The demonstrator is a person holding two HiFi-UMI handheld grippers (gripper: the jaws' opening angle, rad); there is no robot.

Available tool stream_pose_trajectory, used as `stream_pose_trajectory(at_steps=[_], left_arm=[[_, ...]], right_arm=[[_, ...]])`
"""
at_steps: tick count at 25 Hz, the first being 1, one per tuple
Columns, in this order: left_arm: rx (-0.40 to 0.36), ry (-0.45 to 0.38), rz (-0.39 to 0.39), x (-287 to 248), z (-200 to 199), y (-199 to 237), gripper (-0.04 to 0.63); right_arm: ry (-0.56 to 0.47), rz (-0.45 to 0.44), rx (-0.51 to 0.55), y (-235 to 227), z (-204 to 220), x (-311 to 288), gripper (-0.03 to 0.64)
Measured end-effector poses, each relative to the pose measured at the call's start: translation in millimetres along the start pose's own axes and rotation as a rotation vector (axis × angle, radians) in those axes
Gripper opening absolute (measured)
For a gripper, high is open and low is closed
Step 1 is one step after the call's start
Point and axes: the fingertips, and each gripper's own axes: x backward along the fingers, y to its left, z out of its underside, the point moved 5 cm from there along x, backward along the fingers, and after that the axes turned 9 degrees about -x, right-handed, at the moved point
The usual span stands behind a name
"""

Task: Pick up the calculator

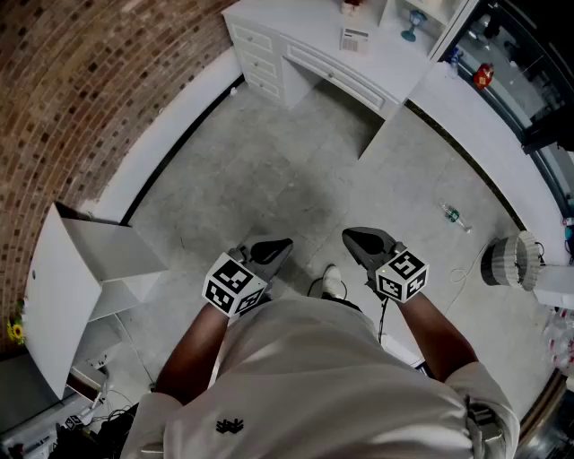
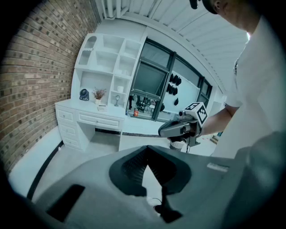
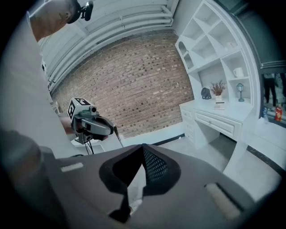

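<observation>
A small flat pale rectangle, probably the calculator (image 1: 355,39), lies on the white desk (image 1: 305,27) far across the room; it also shows as a small calculator (image 2: 102,107) on the desk (image 2: 80,114) and calculator (image 3: 219,106). My left gripper (image 1: 280,244) is held in front of the person's body over the grey floor, jaws together and empty. The right gripper (image 1: 352,237) hangs beside it, also shut with nothing in it. In the left gripper view my own tips (image 2: 146,147) meet, and the right gripper (image 2: 176,129) shows ahead. In the right gripper view the tips (image 3: 143,146) touch.
A brick wall (image 1: 81,81) runs along the left. A white board or low table (image 1: 81,269) stands at left. A plastic bottle (image 1: 453,215) lies on the floor at right, near a round white device (image 1: 511,260). Shelves (image 2: 111,62) rise above the desk.
</observation>
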Motion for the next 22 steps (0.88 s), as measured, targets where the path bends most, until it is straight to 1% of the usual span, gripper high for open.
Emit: stream_pose_trajectory(at_steps=[5,9,11,13,15,16,18,22], left_arm=[[0.038,-0.034,-0.01,71,32,38,0.006],[0.046,-0.047,-0.012,114,53,69,0.016],[0.059,-0.061,-0.004,130,60,86,0.036],[0.084,-0.078,0.019,142,66,102,0.08],[0.095,-0.083,0.048,148,69,116,0.103],[0.089,-0.078,0.058,148,70,124,0.106],[0.077,-0.071,0.074,142,67,137,0.134],[0.068,-0.092,0.1,115,48,169,0.177]], right_arm=[[0.001,-0.01,0.027,58,-8,-67,0.009],[0.011,-0.007,0.034,91,-10,-112,0.009],[0.015,-0.005,0.032,107,-10,-130,0.009],[0.02,0.003,0.027,120,-9,-144,0.009],[0.029,0.014,0.015,128,-7,-153,0.009],[0.035,0.018,0.009,130,-6,-156,0.009],[0.053,0.024,0.009,128,-6,-160,0.009],[0.062,0.017,0.012,106,-15,-169,0.011]])
